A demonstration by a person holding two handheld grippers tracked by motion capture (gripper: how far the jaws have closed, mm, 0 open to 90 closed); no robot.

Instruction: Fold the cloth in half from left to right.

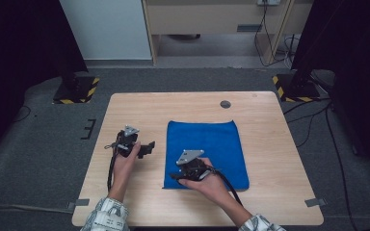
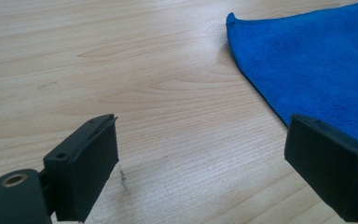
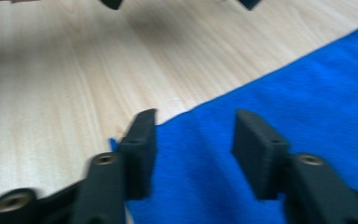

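Grippers closing in on a towel's near corners

Right gripper (image 3: pixel 193 154) hangs low over the near-left corner of the blue towel (image 1: pixel 207 147), jaws half apart with nothing pinched, likely lined up to nip that corner for a fold. Left gripper (image 2: pixel 200 163) sits beside the towel's left edge, jaws wide apart over bare wood, probably waiting its turn. Beyond both, the towel lies flat on the surface (image 1: pixel 135 110), spread ready for lifting.
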